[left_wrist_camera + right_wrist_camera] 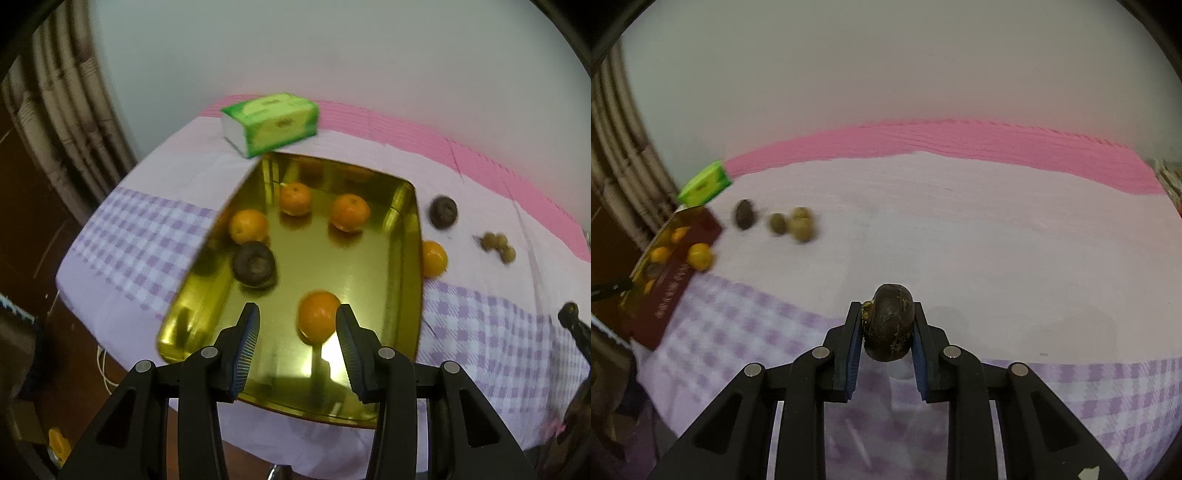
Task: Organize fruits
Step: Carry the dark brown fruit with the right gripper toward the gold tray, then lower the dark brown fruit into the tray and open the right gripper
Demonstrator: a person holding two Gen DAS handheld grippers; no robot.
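A big cloth [155, 221] covers the table. On it sits a gold tray [369, 280] with four oranges [349, 212] and one dark fruit [254, 264]. The left gripper [297, 325] hangs over the tray, its jaws partly apart and gripping nothing, with one orange [317, 315] beside a finger. The right gripper [887, 325] squeezes another brown fruit [889, 325] above the cloth.

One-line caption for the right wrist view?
Right gripper shut on a dark fruit above the checked cloth, tray of oranges far left.
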